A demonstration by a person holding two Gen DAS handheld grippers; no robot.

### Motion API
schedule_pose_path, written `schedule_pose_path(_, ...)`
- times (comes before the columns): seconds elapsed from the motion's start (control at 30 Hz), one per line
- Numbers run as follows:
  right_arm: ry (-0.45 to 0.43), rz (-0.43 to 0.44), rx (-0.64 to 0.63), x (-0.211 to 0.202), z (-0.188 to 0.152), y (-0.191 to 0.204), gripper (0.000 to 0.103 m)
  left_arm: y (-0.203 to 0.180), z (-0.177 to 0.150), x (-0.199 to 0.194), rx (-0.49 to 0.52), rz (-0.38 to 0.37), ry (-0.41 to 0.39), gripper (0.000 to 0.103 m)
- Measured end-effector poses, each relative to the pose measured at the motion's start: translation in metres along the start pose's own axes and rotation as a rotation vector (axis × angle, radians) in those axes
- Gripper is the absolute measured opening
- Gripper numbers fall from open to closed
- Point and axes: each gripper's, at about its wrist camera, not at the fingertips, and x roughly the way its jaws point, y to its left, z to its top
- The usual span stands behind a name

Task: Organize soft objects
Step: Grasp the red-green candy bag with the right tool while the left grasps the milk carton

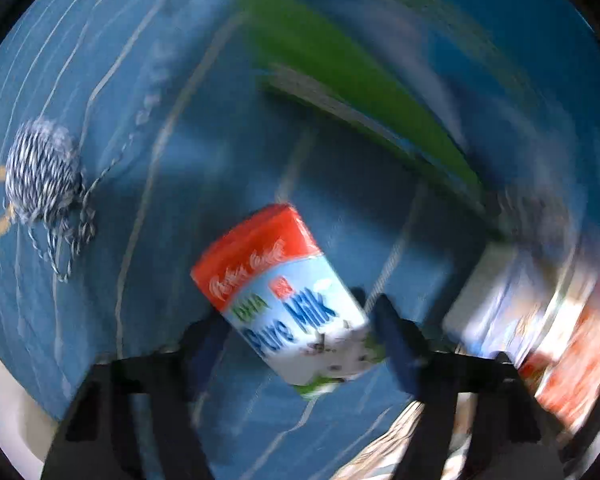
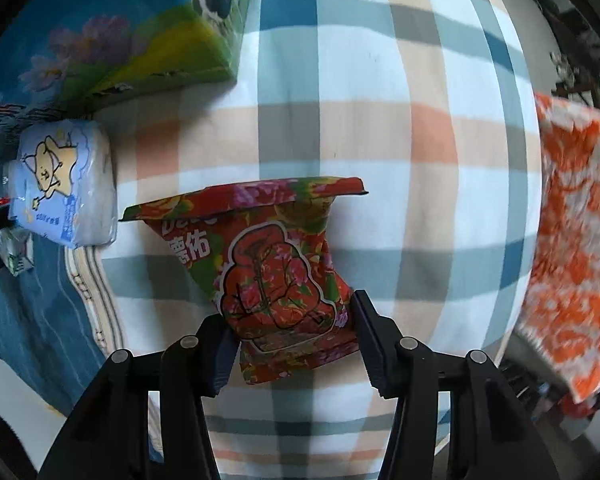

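Observation:
In the left wrist view my left gripper (image 1: 296, 336) is shut on a red, white and blue "Pure Milk" carton (image 1: 284, 292) and holds it tilted above a blue cloth (image 1: 180, 160). The view is motion-blurred. In the right wrist view my right gripper (image 2: 292, 332) is shut on a red floral tissue packet (image 2: 272, 264), squeezed at its waist, above a plaid cloth (image 2: 380, 120). A light blue tissue pack with a cartoon star (image 2: 64, 184) lies to its left.
A ball of blue-white yarn (image 1: 40, 176) lies left on the blue cloth. A green-sided box (image 1: 340, 72) sits ahead, also shown in the right wrist view (image 2: 140, 48). An orange patterned towel (image 2: 572, 240) hangs at the right edge.

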Motion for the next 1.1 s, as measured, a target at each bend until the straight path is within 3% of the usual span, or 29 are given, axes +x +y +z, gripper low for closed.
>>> schedule_pose_path(0.07, 0.007, 0.024, 0.017, -0.001, -0.014, -0.001, 0.054, -0.017, -0.008, 0.002, 0.12, 0.055, -0.005, 0.049)
schedule_pose_path(0.23, 0.02, 0.048, 0.01, -0.002, -0.046, 0.001, 0.053, -0.045, -0.054, 0.007, 0.46, 0.233, -0.054, 0.046)
schedule_pose_path(0.33, 0.045, 0.037, -0.01, 0.004, -0.06, 0.005, 0.053, -0.046, -0.073, 0.013, 0.538, 0.263, -0.041, 0.048)
schedule_pose_path(0.43, 0.052, 0.08, 0.027, 0.007, -0.064, -0.002, 0.056, -0.041, -0.078, 0.018, 0.527, 0.241, -0.031, 0.055)
schedule_pose_path(0.53, 0.031, 0.115, 0.051, 0.001, -0.068, -0.014, 0.071, -0.015, -0.064, 0.022, 0.385, 0.139, 0.013, 0.062)
schedule_pose_path(0.6, 0.003, 0.109, 0.058, -0.004, -0.072, -0.023, 0.076, -0.009, -0.059, 0.02, 0.332, 0.091, 0.009, 0.062)
schedule_pose_path(0.7, -0.012, 0.1, 0.066, -0.007, -0.069, -0.022, 0.077, -0.008, -0.058, 0.02, 0.307, 0.076, -0.011, 0.062)
schedule_pose_path(0.73, -0.01, 0.099, 0.071, -0.005, -0.069, -0.018, 0.077, -0.009, -0.059, 0.02, 0.302, 0.076, -0.025, 0.055)
schedule_pose_path(0.77, -0.01, 0.093, 0.08, -0.003, -0.068, -0.011, 0.076, -0.003, -0.056, 0.017, 0.302, 0.08, -0.035, 0.05)
schedule_pose_path(0.87, -0.023, 0.041, 0.094, 0.002, -0.063, 0.001, 0.054, -0.01, -0.062, 0.011, 0.313, 0.108, -0.069, 0.045)
schedule_pose_path(1.1, -0.034, 0.019, 0.054, -0.009, -0.082, 0.038, 0.045, -0.007, -0.083, -0.004, 0.328, 0.105, -0.111, 0.043)
